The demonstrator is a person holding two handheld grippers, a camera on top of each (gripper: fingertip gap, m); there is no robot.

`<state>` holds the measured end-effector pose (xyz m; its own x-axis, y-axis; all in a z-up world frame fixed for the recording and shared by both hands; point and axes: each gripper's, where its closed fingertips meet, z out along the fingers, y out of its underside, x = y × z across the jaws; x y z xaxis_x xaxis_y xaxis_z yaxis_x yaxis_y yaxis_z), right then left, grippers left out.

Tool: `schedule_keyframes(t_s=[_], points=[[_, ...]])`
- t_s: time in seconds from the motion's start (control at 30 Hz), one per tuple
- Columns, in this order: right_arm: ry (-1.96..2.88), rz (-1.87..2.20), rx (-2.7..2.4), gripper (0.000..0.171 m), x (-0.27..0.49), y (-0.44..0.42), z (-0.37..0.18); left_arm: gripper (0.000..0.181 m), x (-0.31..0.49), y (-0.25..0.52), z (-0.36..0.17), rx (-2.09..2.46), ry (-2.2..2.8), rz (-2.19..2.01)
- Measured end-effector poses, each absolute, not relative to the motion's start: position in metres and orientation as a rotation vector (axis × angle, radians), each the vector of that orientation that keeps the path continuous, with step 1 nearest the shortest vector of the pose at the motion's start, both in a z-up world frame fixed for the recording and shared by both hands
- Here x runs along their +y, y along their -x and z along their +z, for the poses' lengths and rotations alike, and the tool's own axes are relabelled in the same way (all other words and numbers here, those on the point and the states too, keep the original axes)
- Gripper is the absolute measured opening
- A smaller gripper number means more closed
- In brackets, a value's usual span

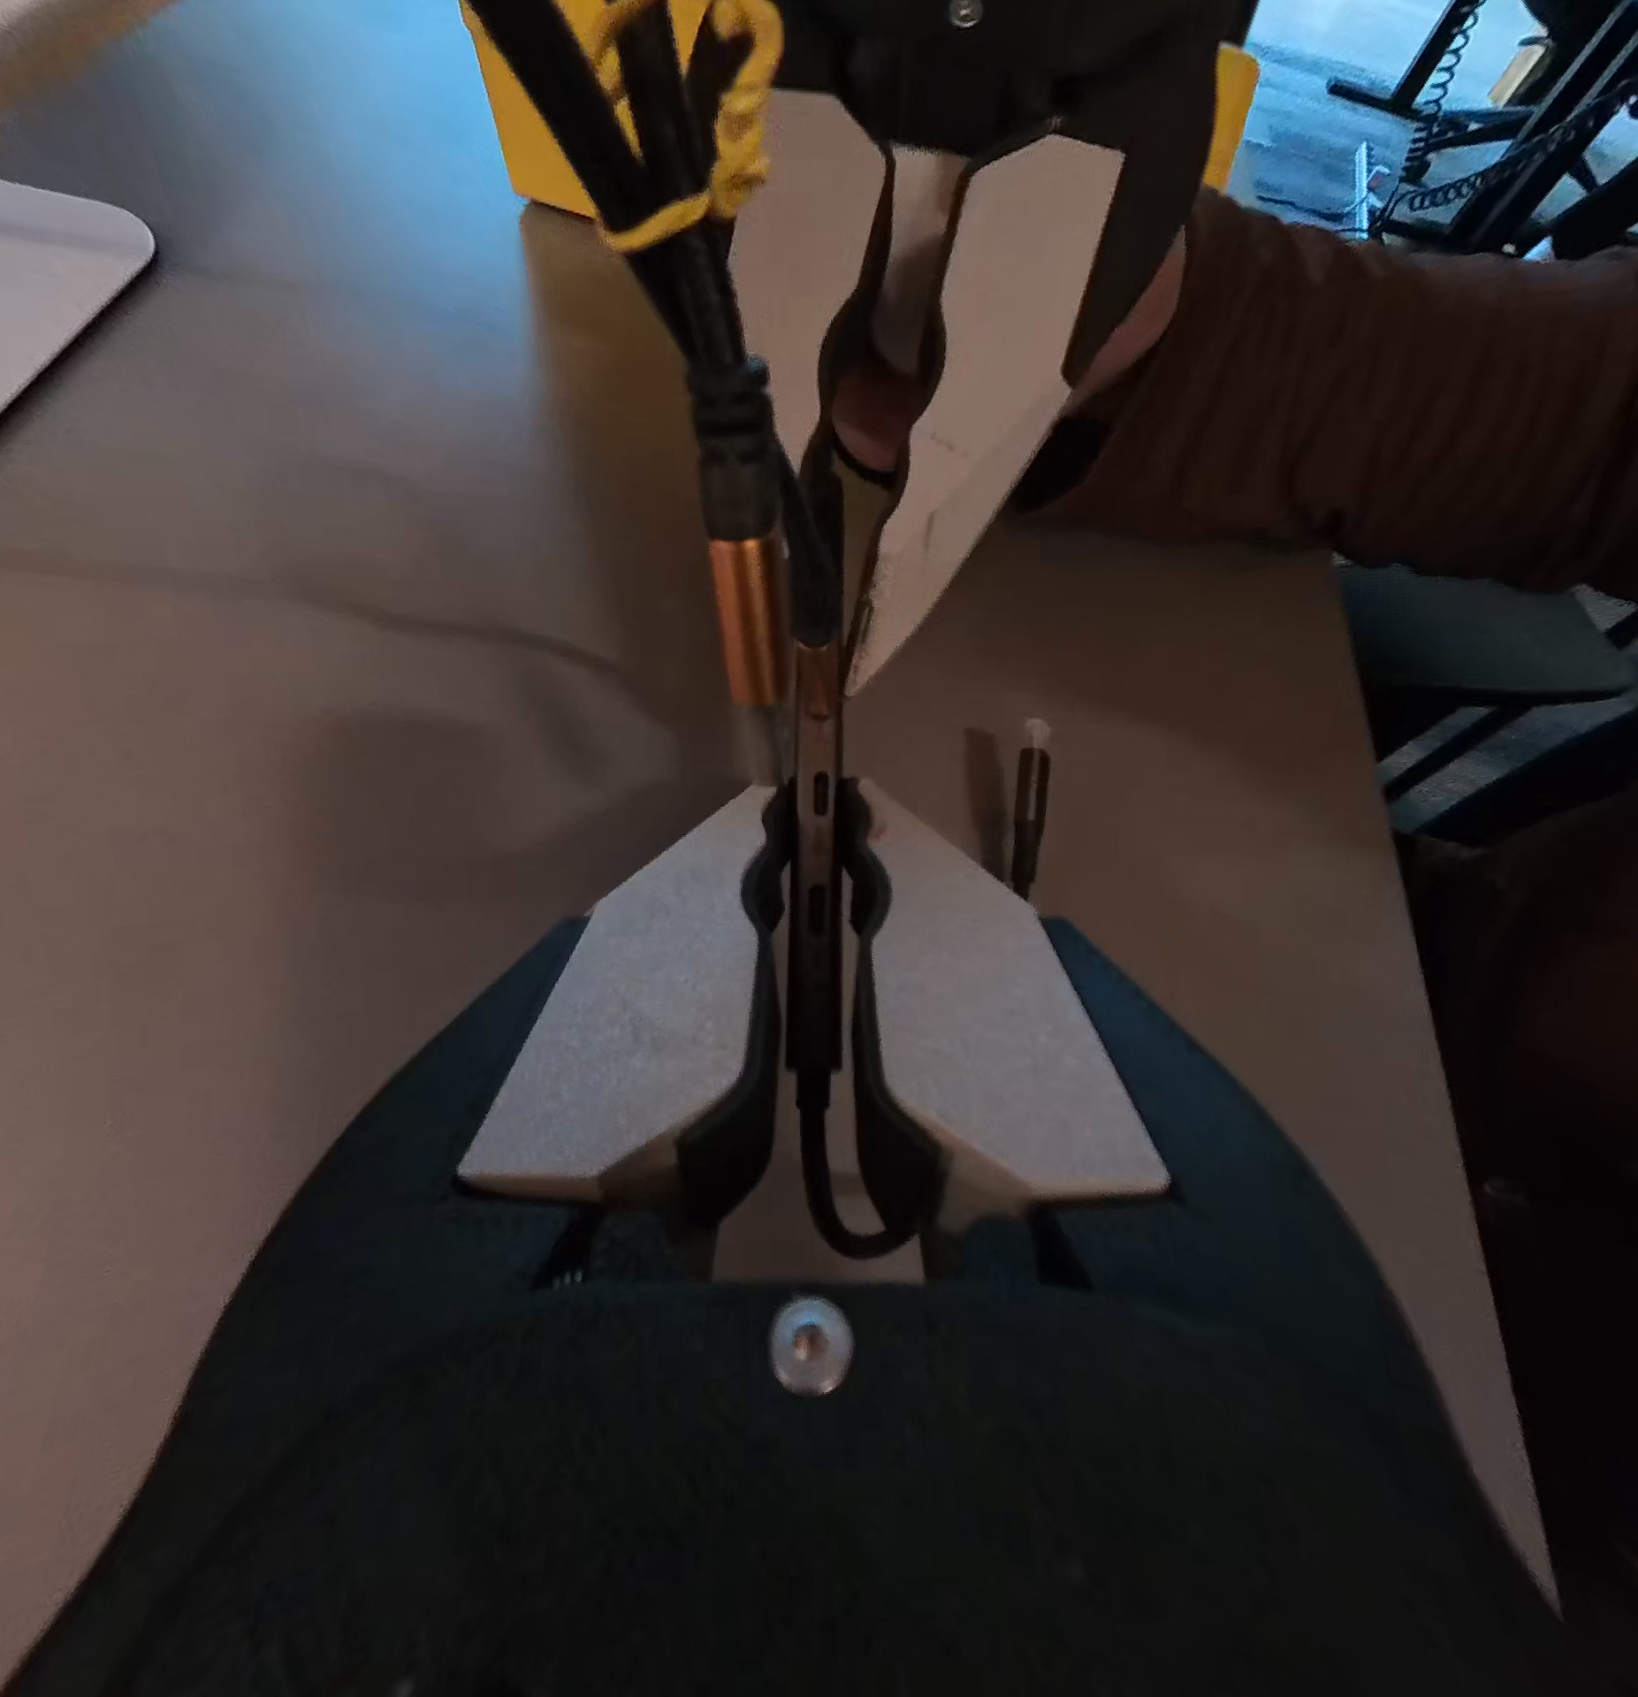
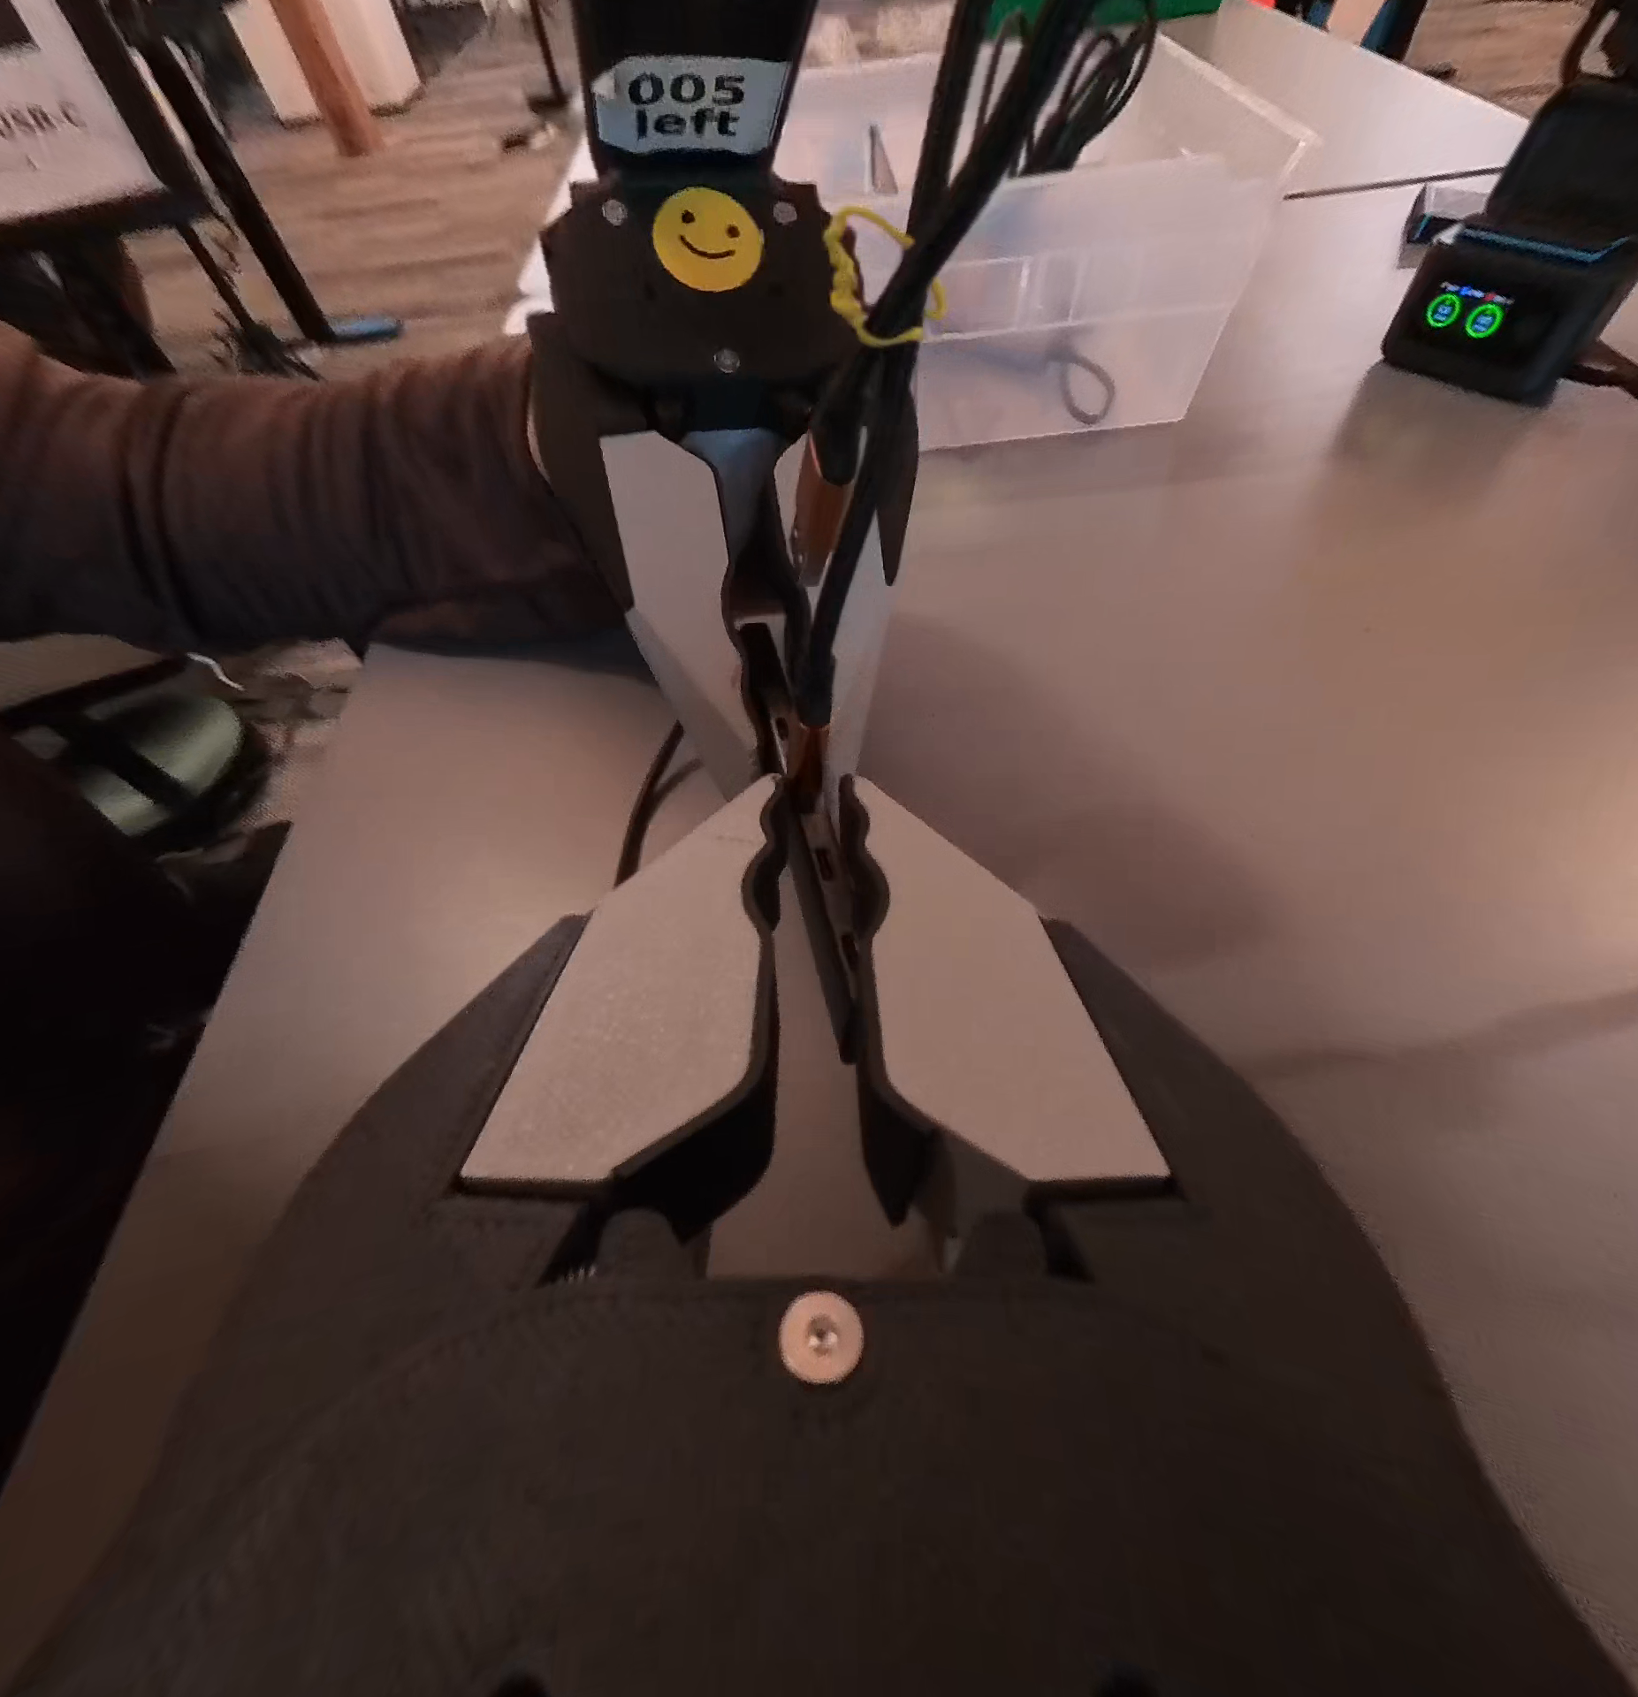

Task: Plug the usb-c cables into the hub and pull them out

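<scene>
Hub point(image 1: 813, 882): slim, rigid, light; our left gripper point(image 1: 812, 799) pinches its flat sides. Right gripper point(image 2: 810, 790) pinches the stiff copper plug point(image 2: 804, 748); we judge its cable point(image 2: 833, 588) limp

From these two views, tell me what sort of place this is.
Probably a lab or workshop set up for recording. A grey worktable carries a translucent plastic bin and a small device with a lit screen; black metal stands crowd the floor behind.
</scene>
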<state>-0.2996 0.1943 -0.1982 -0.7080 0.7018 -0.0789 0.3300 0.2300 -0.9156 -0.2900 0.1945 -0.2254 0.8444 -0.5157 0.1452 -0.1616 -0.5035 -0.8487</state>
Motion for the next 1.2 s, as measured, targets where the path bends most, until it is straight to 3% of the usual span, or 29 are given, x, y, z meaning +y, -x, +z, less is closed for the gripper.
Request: schedule_keyframes(t_s=[0.33, 0.67, 1.2], points=[[0.989, 1.833, -2.048, 0.003, 0.188, 0.301, -0.184, 0.008, 0.193, 0.289, -0.217, 0.445, 2.046, -0.572], [0.964, 1.625, -2.026, 0.003, 0.195, 0.308, -0.187, 0.009, 0.205, 0.293, -0.218, 0.375, 2.032, -0.542], [1.21, 2.031, -1.881, 0.003, 0.2, 0.316, -0.182, 0.008, 0.211, 0.297, -0.21, 0.266, 1.969, -0.627]])
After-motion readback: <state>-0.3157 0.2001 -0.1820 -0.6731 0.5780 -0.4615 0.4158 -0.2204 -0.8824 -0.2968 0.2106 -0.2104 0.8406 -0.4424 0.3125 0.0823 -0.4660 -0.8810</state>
